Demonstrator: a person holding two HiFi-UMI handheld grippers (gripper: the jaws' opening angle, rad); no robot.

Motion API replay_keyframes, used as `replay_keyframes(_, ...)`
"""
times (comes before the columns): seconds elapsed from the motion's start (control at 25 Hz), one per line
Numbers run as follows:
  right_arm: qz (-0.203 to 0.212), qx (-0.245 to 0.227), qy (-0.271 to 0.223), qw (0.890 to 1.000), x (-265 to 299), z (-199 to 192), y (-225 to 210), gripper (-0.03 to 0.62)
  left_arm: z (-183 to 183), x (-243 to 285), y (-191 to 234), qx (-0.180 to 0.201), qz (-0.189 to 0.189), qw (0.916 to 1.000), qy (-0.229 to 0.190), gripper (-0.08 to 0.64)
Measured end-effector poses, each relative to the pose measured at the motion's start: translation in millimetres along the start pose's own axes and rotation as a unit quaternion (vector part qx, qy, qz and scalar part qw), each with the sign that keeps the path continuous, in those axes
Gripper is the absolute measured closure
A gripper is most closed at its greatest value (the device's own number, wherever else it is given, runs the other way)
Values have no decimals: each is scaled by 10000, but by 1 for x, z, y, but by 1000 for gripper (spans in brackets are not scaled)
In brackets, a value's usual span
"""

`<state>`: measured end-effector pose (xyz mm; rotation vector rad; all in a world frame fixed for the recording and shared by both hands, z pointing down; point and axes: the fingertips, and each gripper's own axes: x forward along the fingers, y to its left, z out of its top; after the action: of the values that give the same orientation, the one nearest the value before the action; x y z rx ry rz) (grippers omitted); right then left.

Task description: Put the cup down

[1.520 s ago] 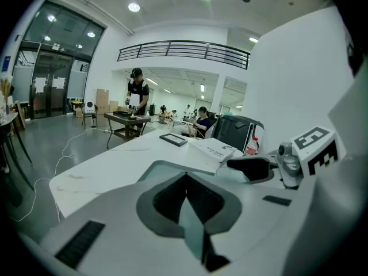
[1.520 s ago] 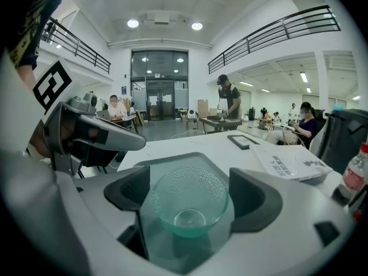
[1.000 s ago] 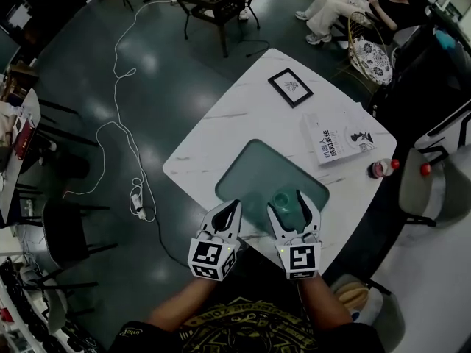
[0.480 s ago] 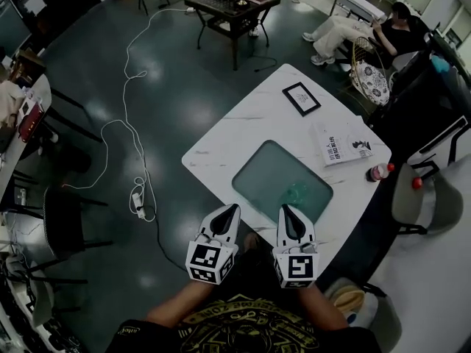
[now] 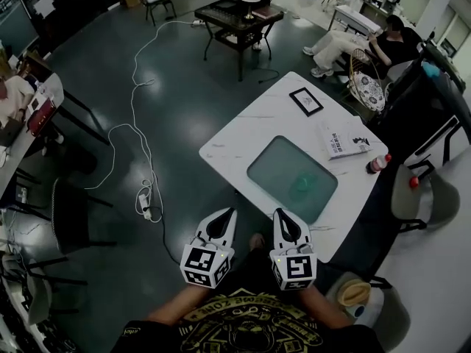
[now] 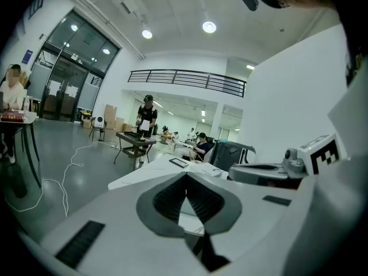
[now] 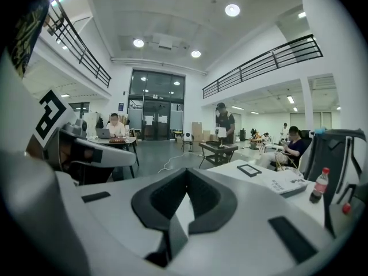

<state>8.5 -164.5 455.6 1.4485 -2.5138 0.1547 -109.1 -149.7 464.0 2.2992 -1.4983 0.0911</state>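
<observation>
Withdrawn, right tool point(image 5: 282, 215) (shut) sits well short of cup point(image 5: 301, 188).

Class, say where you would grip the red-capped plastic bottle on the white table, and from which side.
Probably the red-capped plastic bottle round its body below the cap, jaws level, from the near side: it stands upright, and the white book lies close on its left.

Head view's pretty dim and murky, with soft glare patches on the dark floor point(image 5: 176, 87). Both gripper views are brighter, lit by round ceiling lights point(image 7: 232, 10). Heavy fisheye warping, black corners, blurry foreground.
</observation>
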Motion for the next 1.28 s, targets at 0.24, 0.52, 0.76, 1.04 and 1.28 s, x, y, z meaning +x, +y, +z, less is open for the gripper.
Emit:
replay_keyframes(0.24,43,59,13,10000,-34,-5,45,584,-6,-53,-2,14,-96,9999,-105,549)
replay_keyframes(0.52,-8,34,122,9999,-68,-12,76,584,-20,-95,-11,-3,-247,9996,-114,549)
replay_keyframes(0.76,140,41,185,9997,-80,-13,87,584,-24,-113,-17,7,-224,9996,-149,549)
replay_keyframes(1.04,354,43,199,9992,-89,-8,82,584,-22,-117,-25,9,-45,9999,-150,549)
replay_keyframes(1.28,356,104,323,9988,-104,-15,70,584,-30,-111,-39,-1,12,10000,-75,549)
